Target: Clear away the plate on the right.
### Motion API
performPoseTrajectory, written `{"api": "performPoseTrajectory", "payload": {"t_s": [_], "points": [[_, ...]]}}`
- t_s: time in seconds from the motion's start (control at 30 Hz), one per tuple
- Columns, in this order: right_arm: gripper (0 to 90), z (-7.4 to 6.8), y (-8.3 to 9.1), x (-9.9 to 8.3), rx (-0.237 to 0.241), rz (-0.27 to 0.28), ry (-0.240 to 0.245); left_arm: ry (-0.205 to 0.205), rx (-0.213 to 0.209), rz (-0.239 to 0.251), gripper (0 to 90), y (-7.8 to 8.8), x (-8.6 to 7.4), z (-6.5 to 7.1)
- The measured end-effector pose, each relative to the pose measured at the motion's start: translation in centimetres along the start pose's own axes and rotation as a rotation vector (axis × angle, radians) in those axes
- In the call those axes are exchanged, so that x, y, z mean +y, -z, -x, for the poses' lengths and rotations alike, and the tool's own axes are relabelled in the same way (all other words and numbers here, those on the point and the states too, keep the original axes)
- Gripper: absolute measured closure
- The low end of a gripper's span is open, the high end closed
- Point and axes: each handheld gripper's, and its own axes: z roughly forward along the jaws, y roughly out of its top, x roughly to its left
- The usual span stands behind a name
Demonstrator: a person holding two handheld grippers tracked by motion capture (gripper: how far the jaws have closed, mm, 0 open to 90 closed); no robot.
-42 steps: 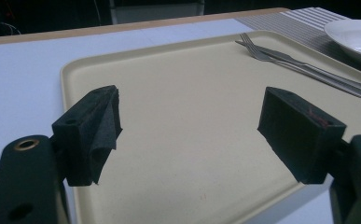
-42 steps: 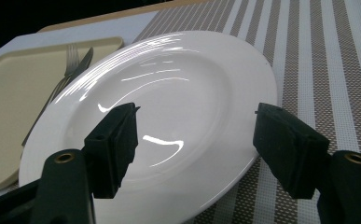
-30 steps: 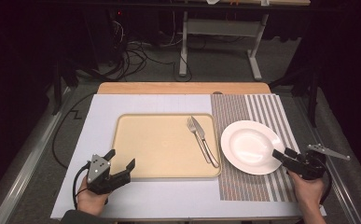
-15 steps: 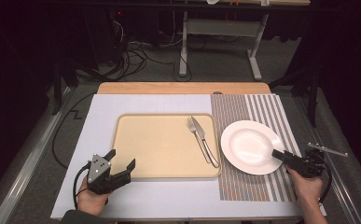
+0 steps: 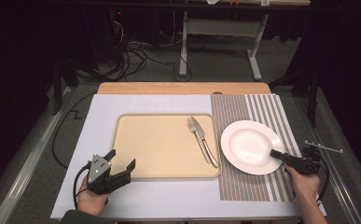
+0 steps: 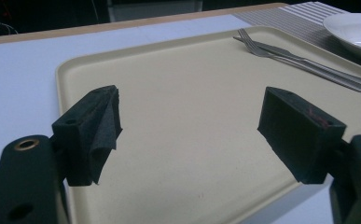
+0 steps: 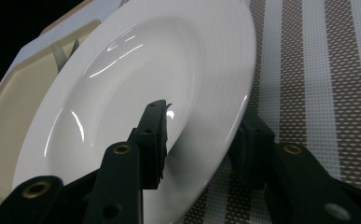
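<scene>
A white plate (image 5: 248, 144) lies on a striped placemat (image 5: 257, 107) right of a beige tray (image 5: 159, 144). My right gripper (image 5: 274, 152) reaches in from the right over the plate's near right rim. In the right gripper view one jaw hangs over the plate (image 7: 136, 70) inside the rim and the other sits outside and under it. The jaws of that gripper (image 7: 204, 130) have just been closing, with the rim between them and a gap still showing. My left gripper (image 5: 122, 157) rests open at the tray's near left corner, nothing between its jaws (image 6: 211, 126).
A fork (image 5: 194, 129) and a knife (image 5: 205, 140) lie side by side on the tray's right part, next to the plate. The tray (image 6: 183, 93) sits on a pale board. Table legs and cables lie on the floor beyond the far edge.
The right gripper's jaws have narrowed around the plate's rim. The left gripper and the plate, tray and cutlery have not moved.
</scene>
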Motion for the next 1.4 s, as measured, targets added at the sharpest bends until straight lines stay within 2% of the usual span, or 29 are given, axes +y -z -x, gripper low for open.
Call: {"api": "performPoseTrajectory", "payload": {"t_s": [0.13,0.37,0.63,0.87,1.2,1.4], "points": [[63.7,0.1,-0.3,0.2,0.01,-0.015,-0.023,0.008,0.005,0.005,22.0,0.1,0.1,-0.2],[65.6,0.1,-0.7,0.2,0.023,-0.04,-0.062,-0.002,-0.003,0.003,22.0,0.1,-0.1,0.2],[68.4,0.4,-1.1,0.6,0.04,-0.052,-0.082,0.001,0.001,0.001,22.0,0.0,0.0,0.0],[70.2,0.4,-1.4,0.9,0.044,-0.069,-0.094,-0.015,0.005,0.006,22.0,0.0,-0.1,0.2],[73.9,0.8,-1.4,0.9,0.105,-0.088,-0.16,-0.022,-0.008,0.004,22.1,0.2,-0.1,0.2],[74.3,0.8,-1.3,0.8,0.106,-0.091,-0.16,-0.033,-0.013,-0.001,22.2,0.1,-0.2,0.4]]}}
